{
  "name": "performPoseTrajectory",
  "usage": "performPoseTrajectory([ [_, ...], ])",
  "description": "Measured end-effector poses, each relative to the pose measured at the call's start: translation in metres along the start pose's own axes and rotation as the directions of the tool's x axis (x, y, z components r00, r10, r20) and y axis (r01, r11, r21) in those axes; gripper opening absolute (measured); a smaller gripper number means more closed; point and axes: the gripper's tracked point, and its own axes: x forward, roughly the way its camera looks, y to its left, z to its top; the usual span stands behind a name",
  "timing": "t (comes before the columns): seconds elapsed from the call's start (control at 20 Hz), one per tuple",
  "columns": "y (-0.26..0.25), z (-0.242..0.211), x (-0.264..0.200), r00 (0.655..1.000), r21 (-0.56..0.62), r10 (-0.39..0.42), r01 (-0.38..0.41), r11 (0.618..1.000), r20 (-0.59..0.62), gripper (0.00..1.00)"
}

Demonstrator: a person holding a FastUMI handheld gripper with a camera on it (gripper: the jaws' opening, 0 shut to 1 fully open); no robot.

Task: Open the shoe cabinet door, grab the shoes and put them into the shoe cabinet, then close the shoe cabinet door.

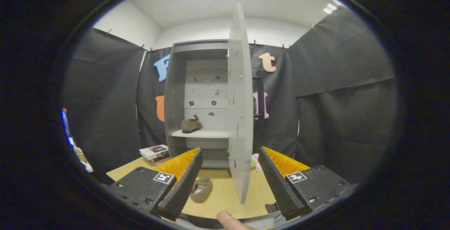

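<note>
A grey shoe cabinet (175, 93) stands on the wooden table, straight ahead of my fingers. Its door (240, 110) is swung open toward me, edge-on, with its lower part reaching down between my fingertips. One brown shoe (191, 125) rests on the cabinet's shelf (200, 134). A second brown shoe (201, 189) lies on the table (225, 195) between my fingers, close to the left one. My gripper (228, 166) is open and holds nothing; the door's edge stands within the gap without either finger pressing on it.
A small stack of books (154, 152) lies on the table to the left of the cabinet. A pink object (256, 161) lies behind the door near the right finger. A person's fingertip (228, 220) shows below the fingers. Black cloth walls surround the table.
</note>
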Motion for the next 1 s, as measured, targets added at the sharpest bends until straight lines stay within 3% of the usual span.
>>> performPoseTrajectory([
  [0.2,0.037,-0.030,0.015,0.994,-0.025,0.094,-0.096,0.995,-0.063,1.00],
  [0.5,0.059,-0.077,0.048,0.976,0.034,0.146,-0.143,0.989,-0.161,1.00],
  [0.85,0.085,-0.152,0.109,0.944,0.145,0.133,-0.093,0.985,-0.301,1.00],
  [1.0,0.093,-0.185,0.138,0.936,0.143,0.079,-0.031,0.989,-0.342,1.00],
])
